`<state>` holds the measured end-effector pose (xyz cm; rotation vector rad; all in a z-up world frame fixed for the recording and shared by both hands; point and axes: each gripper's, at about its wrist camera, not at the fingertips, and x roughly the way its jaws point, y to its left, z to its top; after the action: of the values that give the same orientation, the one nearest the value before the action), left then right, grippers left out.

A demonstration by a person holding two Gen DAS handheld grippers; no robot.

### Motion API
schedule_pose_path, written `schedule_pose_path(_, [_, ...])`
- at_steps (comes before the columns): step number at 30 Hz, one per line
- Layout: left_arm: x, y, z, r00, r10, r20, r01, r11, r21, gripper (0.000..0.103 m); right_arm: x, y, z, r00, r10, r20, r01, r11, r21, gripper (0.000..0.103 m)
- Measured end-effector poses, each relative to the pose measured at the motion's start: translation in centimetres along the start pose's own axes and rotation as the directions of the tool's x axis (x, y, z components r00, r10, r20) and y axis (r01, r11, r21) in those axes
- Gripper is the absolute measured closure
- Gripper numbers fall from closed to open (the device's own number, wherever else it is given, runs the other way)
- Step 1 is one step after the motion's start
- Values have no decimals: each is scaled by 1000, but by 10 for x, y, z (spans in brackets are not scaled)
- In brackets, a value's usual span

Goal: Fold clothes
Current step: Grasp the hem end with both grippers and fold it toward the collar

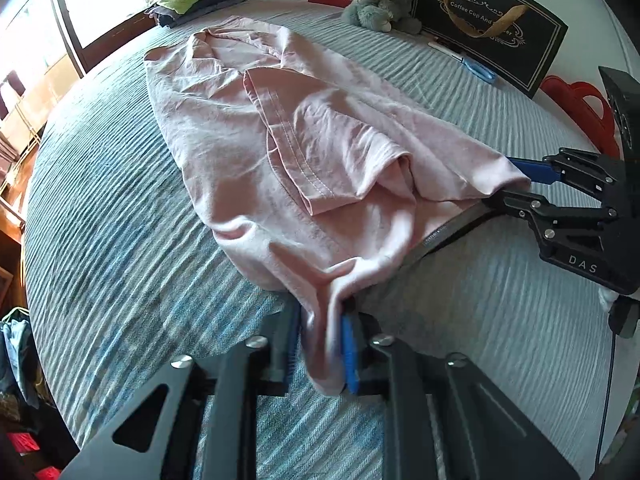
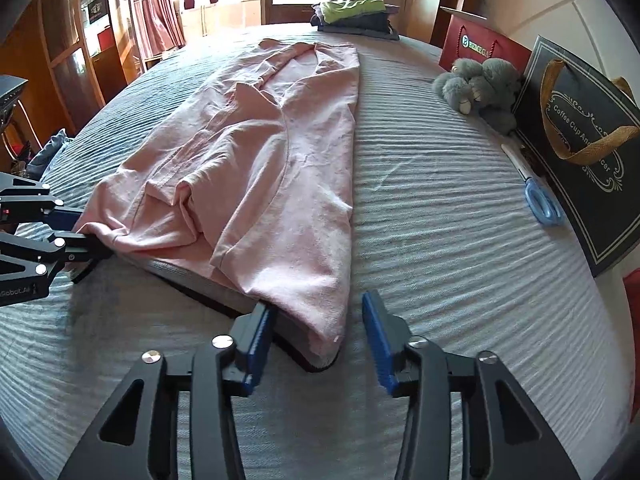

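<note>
Pinched between our left gripper's [image 1: 324,344] blue pads is one near corner of the pale pink cotton T-shirt [image 1: 256,140], lying lengthwise on the blue-grey ribbed bedspread [image 1: 100,240], sides already folded in. Right gripper [image 2: 318,338] gapes wide around the other corner, unclamped, which only its own view shows. Crosswise folds remain, we judge.

Plenty of bare bed [image 2: 440,220] right of the pink shirt [image 2: 256,168], so that lane's open. Far right edge is crowded: blue scissors [image 2: 542,200], black gift bag [image 2: 592,172], plush toy [image 2: 478,88], red bag [image 2: 484,46]. Folded clothes stack [image 2: 354,16] blocks the far end.
</note>
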<state>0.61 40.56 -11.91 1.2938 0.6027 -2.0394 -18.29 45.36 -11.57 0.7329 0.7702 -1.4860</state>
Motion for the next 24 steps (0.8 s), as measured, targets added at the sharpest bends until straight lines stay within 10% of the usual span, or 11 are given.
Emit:
schedule_pose_path(12, [-41, 37, 64, 987, -125, 104, 121, 992, 45, 96, -29, 10, 63, 997, 45, 55, -53, 988, 144, 98])
schedule_pose_path(24, [19, 196, 236, 964, -222, 146, 223, 975, 10, 96, 71, 10, 267, 997, -43, 70, 30, 983, 181, 98])
